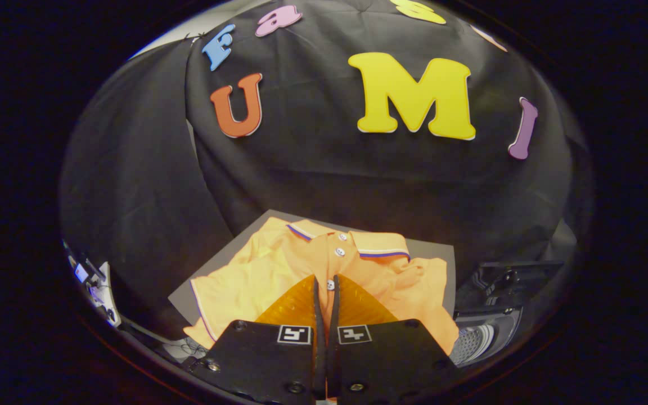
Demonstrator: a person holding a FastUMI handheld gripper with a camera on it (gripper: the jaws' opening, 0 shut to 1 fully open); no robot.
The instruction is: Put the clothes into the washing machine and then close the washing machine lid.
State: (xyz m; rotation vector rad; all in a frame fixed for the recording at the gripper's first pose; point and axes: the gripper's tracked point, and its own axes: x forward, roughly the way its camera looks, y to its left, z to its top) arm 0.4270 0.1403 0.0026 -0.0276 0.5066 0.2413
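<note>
One shirt point(279, 264); gripper point(325, 292) fingers pinched on it.

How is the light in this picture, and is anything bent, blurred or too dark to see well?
Gripper view: warm light falls on the shirt, which is sharp; the booth wall around it stays dim. The fisheye bends the grey mat and the wall. The washing machine, beside the shirt, lies in shadow, with little detail. The gripper, its fingers nearly together above the shirt, shows no motion blur.
</note>
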